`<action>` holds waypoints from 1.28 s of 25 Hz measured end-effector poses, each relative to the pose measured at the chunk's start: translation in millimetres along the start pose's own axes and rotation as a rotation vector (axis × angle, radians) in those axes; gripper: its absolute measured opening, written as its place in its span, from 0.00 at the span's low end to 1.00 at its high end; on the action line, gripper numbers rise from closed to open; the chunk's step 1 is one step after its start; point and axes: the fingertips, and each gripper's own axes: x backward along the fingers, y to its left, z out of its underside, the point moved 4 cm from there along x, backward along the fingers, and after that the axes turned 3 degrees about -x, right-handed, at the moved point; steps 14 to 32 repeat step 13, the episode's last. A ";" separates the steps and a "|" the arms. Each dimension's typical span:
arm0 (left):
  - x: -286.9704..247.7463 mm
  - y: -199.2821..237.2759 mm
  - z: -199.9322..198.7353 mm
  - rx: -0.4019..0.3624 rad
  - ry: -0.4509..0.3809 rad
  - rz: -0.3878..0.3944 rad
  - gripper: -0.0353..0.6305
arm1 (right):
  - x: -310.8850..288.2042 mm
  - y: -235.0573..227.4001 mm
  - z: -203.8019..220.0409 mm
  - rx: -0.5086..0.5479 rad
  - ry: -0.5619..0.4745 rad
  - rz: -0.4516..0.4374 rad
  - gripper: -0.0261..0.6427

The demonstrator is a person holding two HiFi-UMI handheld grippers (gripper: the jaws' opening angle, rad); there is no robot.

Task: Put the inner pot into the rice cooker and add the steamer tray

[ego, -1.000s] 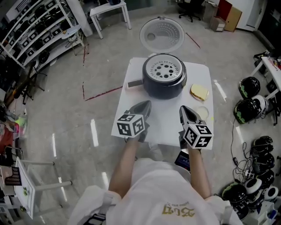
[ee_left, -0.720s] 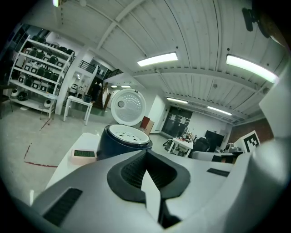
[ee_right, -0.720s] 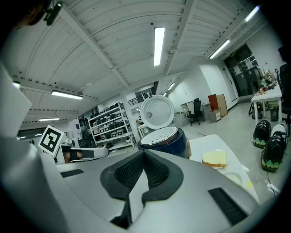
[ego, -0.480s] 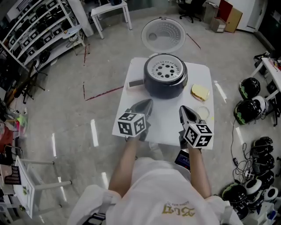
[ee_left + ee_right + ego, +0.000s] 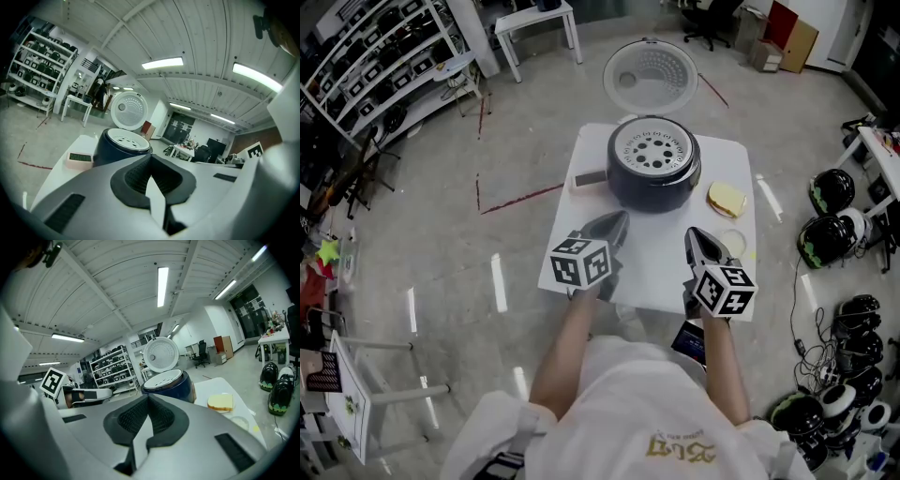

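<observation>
The dark blue rice cooker (image 5: 653,178) stands at the far side of the white table (image 5: 652,262), its round lid (image 5: 648,75) swung open behind it. A white perforated steamer tray (image 5: 652,148) sits in its mouth; the inner pot beneath is hidden. My left gripper (image 5: 613,227) hovers shut and empty over the table's near left, short of the cooker (image 5: 123,145). My right gripper (image 5: 697,239) is also shut and empty at the near right, the cooker (image 5: 168,383) ahead of it.
A small pink device with a display (image 5: 589,178) lies left of the cooker. A yellow sponge (image 5: 726,198) and a clear dish (image 5: 732,240) sit at the right. Helmets (image 5: 830,187) lie on the floor to the right, shelves (image 5: 375,66) at the far left.
</observation>
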 end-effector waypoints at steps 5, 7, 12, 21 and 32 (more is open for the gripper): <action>2.1 0.8 -3.1 0.013 -0.010 0.010 0.08 | -0.5 3.6 0.6 -0.001 0.004 -0.006 0.06; 3.2 1.7 -2.6 0.037 -0.017 0.022 0.08 | -1.1 5.8 1.3 0.000 0.007 -0.010 0.06; 4.7 4.8 -4.5 0.113 -0.050 0.058 0.08 | -2.5 6.4 4.1 -0.002 0.012 -0.010 0.06; 4.7 5.1 -3.9 0.118 -0.052 0.061 0.08 | -2.2 5.7 5.3 -0.004 0.013 -0.008 0.06; 4.7 5.1 -3.9 0.118 -0.052 0.061 0.08 | -2.2 5.7 5.3 -0.004 0.013 -0.008 0.06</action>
